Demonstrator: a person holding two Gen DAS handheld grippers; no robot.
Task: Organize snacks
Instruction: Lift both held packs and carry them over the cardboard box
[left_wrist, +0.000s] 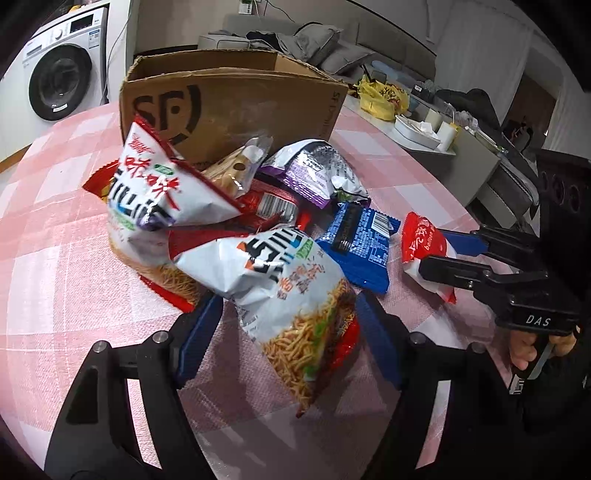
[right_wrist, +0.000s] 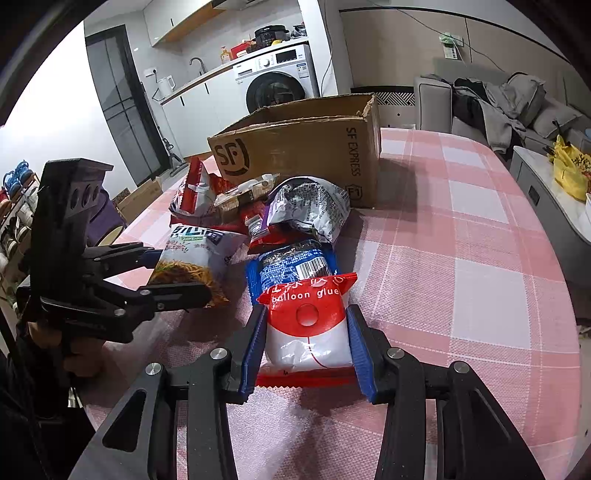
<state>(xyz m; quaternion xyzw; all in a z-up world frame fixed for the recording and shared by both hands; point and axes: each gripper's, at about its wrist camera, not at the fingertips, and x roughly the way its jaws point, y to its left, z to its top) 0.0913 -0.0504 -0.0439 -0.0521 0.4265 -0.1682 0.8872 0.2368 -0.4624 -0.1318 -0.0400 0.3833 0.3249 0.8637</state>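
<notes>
A pile of snack bags lies on the pink checked tablecloth (left_wrist: 55, 258) before an open SF cardboard box (left_wrist: 229, 99), also in the right wrist view (right_wrist: 306, 151). My left gripper (left_wrist: 290, 306) is closed around a white noodle-snack bag (left_wrist: 288, 291), also in the right wrist view (right_wrist: 192, 258). My right gripper (right_wrist: 306, 332) is closed around a red-and-white "balloon glue" packet (right_wrist: 308, 325), also in the left wrist view (left_wrist: 424, 243). A blue packet (right_wrist: 291, 266) lies just beyond it. A second noodle-snack bag (left_wrist: 162, 188) and a silver-purple bag (left_wrist: 314, 170) lie near the box.
A washing machine (left_wrist: 62, 81) stands beyond the table's far left. A grey sofa with clothes (right_wrist: 509, 103) is at the back. A side table carries a yellow bag (right_wrist: 570, 170). The tablecloth's right half (right_wrist: 461, 258) stretches to the table's edge.
</notes>
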